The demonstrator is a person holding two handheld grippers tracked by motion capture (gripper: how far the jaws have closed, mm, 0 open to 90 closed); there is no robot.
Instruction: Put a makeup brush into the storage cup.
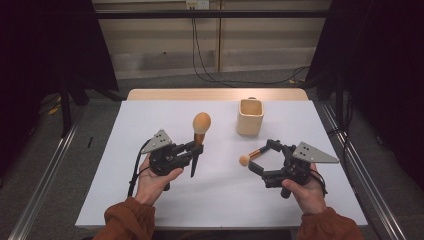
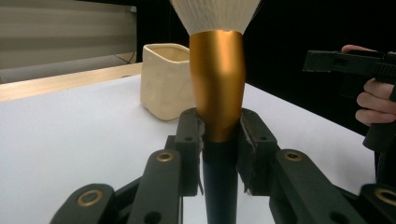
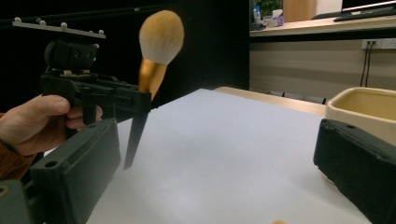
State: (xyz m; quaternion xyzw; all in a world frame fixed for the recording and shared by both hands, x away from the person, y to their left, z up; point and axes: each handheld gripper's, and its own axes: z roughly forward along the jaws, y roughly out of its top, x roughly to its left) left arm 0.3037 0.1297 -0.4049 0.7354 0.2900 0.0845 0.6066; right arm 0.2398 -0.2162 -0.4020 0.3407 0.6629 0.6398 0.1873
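This looks like a lab or a recording room set up inside an office building. A white-topped table with a pale wooden edge (image 1: 215,94) stands on grey carpet, flanked by black curtains (image 1: 45,55) and metal floor rails (image 1: 45,180). Black cables (image 1: 210,75) trail across the floor from a wall socket (image 1: 197,4). The right gripper view shows a wooden desk (image 3: 322,28) bearing a tissue box (image 3: 275,18) and a keyboard.
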